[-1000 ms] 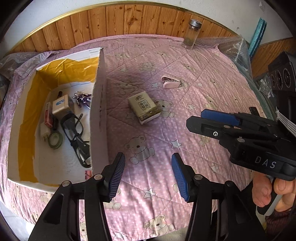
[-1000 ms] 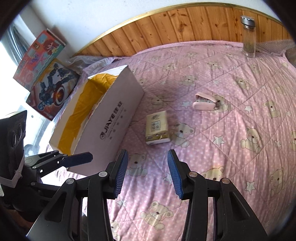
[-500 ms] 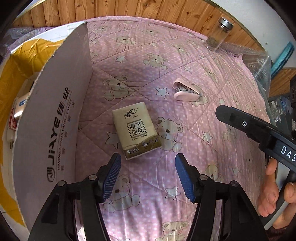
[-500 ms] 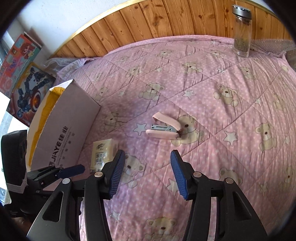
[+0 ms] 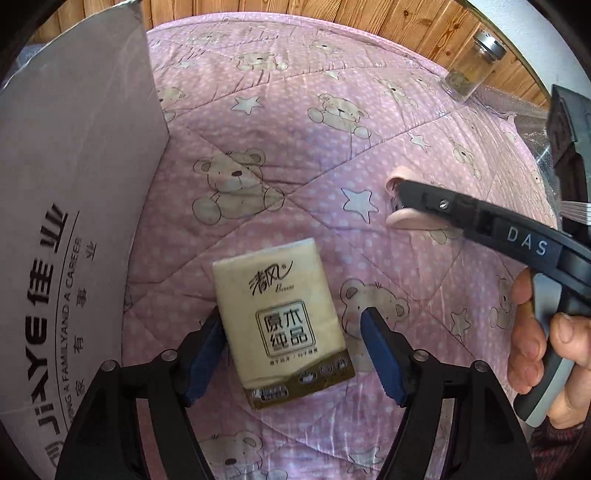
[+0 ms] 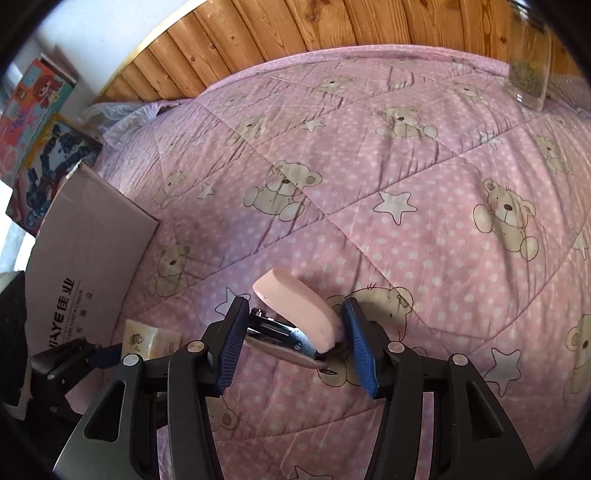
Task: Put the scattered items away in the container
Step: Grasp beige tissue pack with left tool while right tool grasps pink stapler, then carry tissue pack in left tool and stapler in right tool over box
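Left wrist view: one beige plastic-wrapped tissue pack lies flat on the pink quilted bear-and-star bedspread, set between the blue pads of the left gripper; the left pad touches the pack's edge, the right pad stands apart from it, so the jaws are spread and not clamped. Just left of the pack rises the outer wall of the one white printed cardboard box, leaving only a narrow strip of quilt between them, while open bedspread stretches ahead and to the right. One pink stapler lies further right; in the right wrist view it sits between the parted pads of the right gripper, hinged lid raised, metal magazine showing, with a gap at each pad. That view alone shows the colourful toy boxes against the wall beyond the bed's left edge. Only the left view shows the person's hand on the right gripper's handle. One glass jar with a metal lid stands near the far edge by the wooden panelling.
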`<state>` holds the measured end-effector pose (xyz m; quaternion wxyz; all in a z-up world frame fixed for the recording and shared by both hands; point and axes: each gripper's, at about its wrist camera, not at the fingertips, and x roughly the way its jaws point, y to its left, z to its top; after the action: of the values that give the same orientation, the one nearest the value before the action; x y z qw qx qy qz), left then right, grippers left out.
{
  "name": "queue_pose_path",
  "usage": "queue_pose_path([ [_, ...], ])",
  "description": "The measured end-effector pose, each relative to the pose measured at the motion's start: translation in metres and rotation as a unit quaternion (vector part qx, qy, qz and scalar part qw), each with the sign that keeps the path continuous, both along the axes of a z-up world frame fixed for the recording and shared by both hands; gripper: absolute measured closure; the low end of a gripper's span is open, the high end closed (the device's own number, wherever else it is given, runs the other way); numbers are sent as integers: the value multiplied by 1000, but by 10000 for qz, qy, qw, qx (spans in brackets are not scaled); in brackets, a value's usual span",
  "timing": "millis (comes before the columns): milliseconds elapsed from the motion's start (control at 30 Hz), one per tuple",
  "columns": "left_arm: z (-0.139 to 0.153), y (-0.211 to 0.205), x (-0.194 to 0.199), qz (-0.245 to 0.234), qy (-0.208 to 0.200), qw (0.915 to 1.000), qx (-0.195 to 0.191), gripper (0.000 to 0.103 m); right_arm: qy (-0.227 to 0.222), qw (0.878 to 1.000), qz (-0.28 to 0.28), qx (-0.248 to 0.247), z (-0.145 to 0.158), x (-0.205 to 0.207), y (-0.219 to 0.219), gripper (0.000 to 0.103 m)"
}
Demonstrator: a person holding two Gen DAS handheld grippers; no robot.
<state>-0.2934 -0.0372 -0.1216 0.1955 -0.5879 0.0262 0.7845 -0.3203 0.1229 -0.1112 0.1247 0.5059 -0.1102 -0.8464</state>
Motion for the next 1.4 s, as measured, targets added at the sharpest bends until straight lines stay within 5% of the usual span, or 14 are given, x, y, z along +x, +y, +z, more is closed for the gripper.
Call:
queue_pose_path([
  [100, -1, 5, 3, -168, 173, 9996, -111, 29, 50, 10000, 54, 26, 4, 10, -5, 50],
  [200, 2, 4, 7, -262, 382, 9988, -186, 49, 135, 9999, 40, -79, 10, 24, -6, 71],
  [333, 3, 0, 11, -361, 351, 9987, -23, 50, 174, 9998, 54, -27, 13, 38, -14, 78],
  [500, 6, -1, 18, -440, 357, 9984, 41, 50, 197, 9993, 215, 215, 4, 45, -31, 77],
  [600, 2, -1, 21, -452, 374, 9983, 50, 49, 214, 9992, 238, 232, -1, 38, -35, 68],
  [767, 1, 1, 18, -506, 524, 9973, 14, 49, 192, 9998, 33, -58, 0, 31, -30, 76],
  [1400, 52, -13, 57, -501, 770, 9955, 250, 52, 404, 9972, -528, -338, 38, 142, -33, 76],
])
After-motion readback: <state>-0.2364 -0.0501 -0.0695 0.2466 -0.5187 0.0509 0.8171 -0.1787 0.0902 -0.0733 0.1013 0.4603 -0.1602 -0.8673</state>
